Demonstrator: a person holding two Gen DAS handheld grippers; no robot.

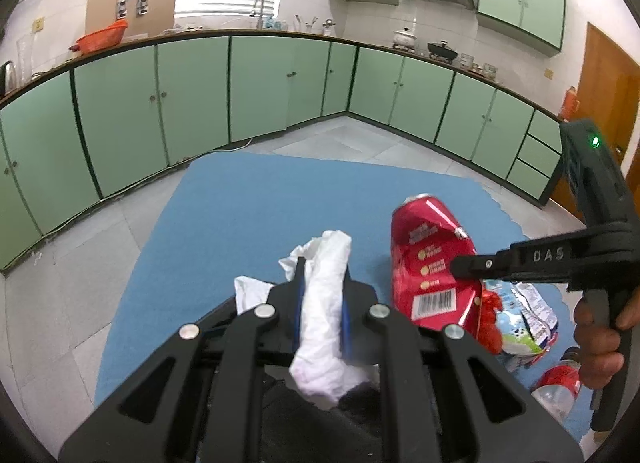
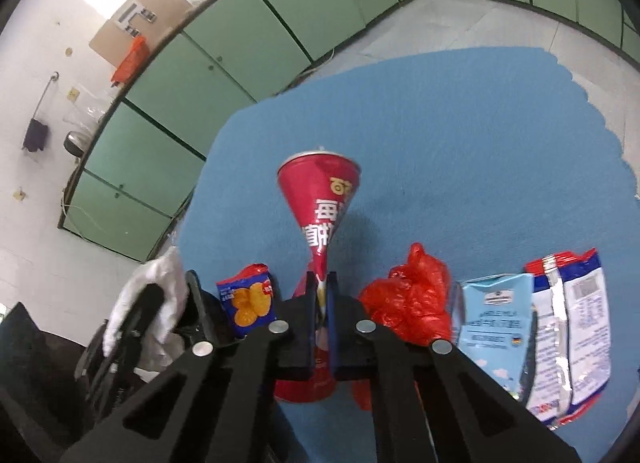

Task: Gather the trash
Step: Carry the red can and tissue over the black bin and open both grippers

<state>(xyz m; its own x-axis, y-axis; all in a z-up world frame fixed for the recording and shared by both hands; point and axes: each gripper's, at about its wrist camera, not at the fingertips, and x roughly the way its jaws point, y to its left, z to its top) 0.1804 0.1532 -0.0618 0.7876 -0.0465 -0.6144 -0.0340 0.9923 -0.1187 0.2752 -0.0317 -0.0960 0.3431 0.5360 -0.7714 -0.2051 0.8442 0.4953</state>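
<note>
Early on — left hand-held gripper (image 1: 322, 283) clamps a white tissue (image 1: 324, 303), right hand-held gripper (image 2: 320, 295) pinches the crushed red can (image 2: 320, 199); wrappers (image 2: 560, 327) at 3 o'clock remain on the blue mat (image 2: 480, 143)

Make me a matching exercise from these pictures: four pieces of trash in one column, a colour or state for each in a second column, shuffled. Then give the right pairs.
1. red can
2. white tissue
3. plastic bag
4. milk carton

A. lying loose, red and crumpled
B. pinched flat in the right gripper
C. light blue, lying flat on the blue mat
D. clamped in the left gripper

Pairs: 1-B, 2-D, 3-A, 4-C
</note>
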